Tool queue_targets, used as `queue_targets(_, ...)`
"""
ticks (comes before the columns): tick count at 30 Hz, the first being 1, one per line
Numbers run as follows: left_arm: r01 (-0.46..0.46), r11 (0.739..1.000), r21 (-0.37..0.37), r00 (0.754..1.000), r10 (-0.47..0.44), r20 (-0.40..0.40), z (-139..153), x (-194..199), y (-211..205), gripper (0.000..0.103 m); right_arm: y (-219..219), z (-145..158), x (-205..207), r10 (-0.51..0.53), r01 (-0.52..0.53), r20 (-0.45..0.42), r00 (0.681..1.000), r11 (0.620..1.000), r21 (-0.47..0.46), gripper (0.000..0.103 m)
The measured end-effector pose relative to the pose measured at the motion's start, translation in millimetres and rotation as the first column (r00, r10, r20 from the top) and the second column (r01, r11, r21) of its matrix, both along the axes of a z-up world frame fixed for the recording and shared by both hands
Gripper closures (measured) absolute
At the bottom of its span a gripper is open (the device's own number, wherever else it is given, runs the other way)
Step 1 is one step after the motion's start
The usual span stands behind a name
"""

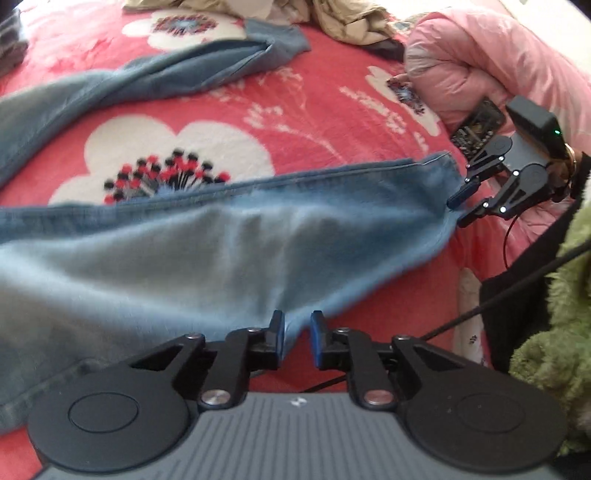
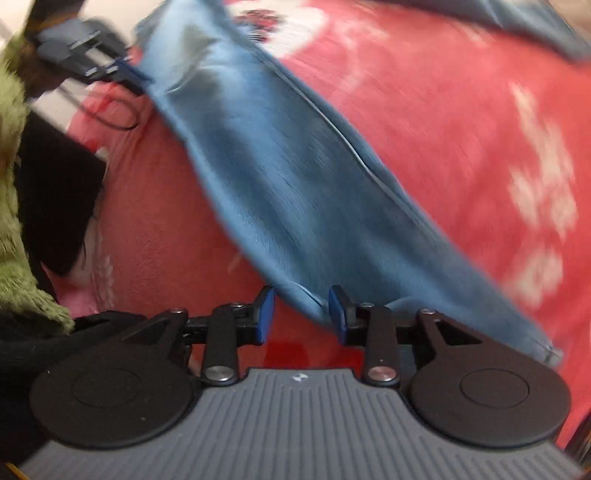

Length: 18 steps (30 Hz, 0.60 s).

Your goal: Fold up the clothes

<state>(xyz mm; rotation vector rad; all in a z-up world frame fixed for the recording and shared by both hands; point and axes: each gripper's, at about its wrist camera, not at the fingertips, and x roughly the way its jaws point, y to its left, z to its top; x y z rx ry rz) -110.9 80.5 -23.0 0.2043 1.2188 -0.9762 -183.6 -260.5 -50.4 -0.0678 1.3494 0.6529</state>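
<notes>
A pair of blue jeans [image 1: 221, 240] lies across a red floral blanket [image 1: 325, 96], with its other leg [image 1: 147, 77] stretched along the far side. My left gripper [image 1: 297, 332] sits at the near edge of the denim. Its blue pads stand slightly apart, with a bit of the cloth's edge dipping between them unpressed. My right gripper [image 1: 459, 211] is at the hem end on the right, its fingers apart. In the blurred right wrist view, a fold of the jeans [image 2: 295, 177] hangs loose between the pads of the right gripper [image 2: 302, 314]. The left gripper [image 2: 125, 74] shows at the denim's far corner.
A pink quilted cover [image 1: 487, 55] is bunched at the back right, with a dark flat device [image 1: 476, 127] beside it. Beige clothes [image 1: 351, 26] are piled at the far edge. A person's green fluffy sleeve [image 1: 554, 314] and a black cable [image 1: 498, 299] are at the right.
</notes>
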Motion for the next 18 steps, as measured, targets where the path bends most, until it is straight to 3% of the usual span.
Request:
queue_targets(3,-0.01,0.999,-0.043,1.0,0.011,0.006,10,11,-2,0.081,-27,13,-9,-0.143,0.144,-0.024,0.989,0.988,0.051,0.071)
queue_targets(6,-0.05,0.996,-0.069,0.999,0.05,0.011,12,23,-7,0.077,-56,36,-14,-0.304,0.299,0.009,0.953,0.941,0.159,0.068)
queue_targets(9,-0.071,0.996,-0.062,0.997,0.072,0.016,8,31,-14,0.075,-76,46,-16,-0.457,0.433,0.078,0.886,0.875,0.215,0.054)
queue_targets(12,-0.08,0.996,-0.045,0.997,0.081,0.015,1,34,-20,0.07,-92,34,-8,-0.58,0.562,0.151,0.8,0.814,0.15,0.049)
queue_targets(13,-0.081,0.996,-0.035,0.997,0.081,0.011,-2,33,-21,0.069,-91,28,-5,-0.594,0.579,0.168,0.787,0.804,0.134,0.049)
queue_targets(18,-0.088,0.996,0.008,0.996,0.089,-0.018,-19,33,-25,0.066,-51,14,24,-0.458,0.439,0.28,0.843,0.889,0.132,0.049)
